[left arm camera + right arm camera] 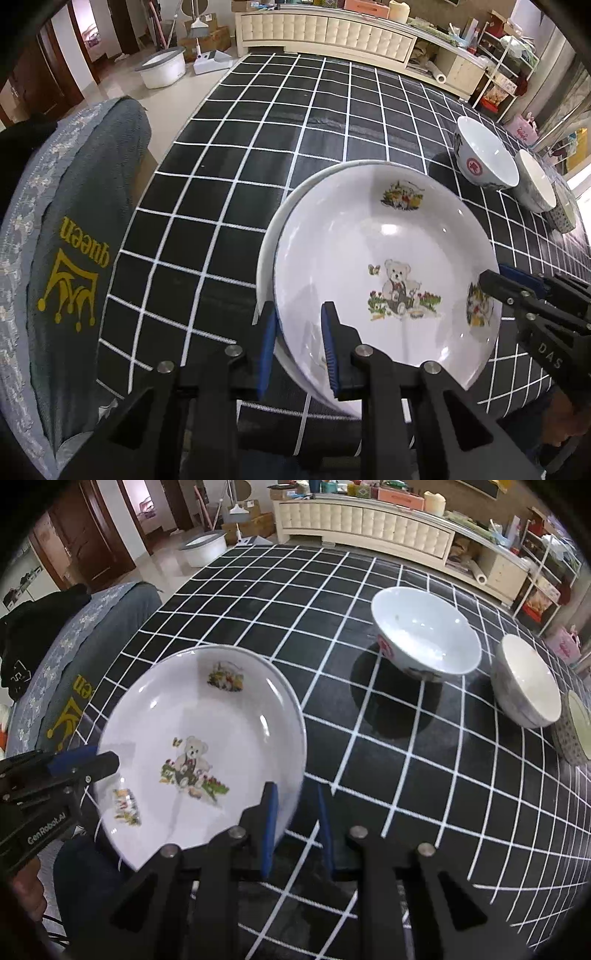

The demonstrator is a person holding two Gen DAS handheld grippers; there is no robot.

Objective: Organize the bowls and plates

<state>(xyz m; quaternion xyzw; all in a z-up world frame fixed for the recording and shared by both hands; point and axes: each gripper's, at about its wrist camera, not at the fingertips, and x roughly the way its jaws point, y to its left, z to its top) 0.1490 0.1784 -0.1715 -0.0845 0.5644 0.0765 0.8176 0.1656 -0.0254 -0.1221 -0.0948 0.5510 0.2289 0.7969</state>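
Both grippers are pinching the bear plate (388,266): the left gripper (299,347) its near-left rim, the right gripper (295,827) its right rim, left of the bowls (424,638).

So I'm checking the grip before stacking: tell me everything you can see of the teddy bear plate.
The teddy bear plate is white, glossy, ceramic-looking and shallow, with a bear printed in the middle and small pictures round the rim. It is tilted over the checked tablecloth, above another white plate. The left gripper and right gripper each clamp its rim.
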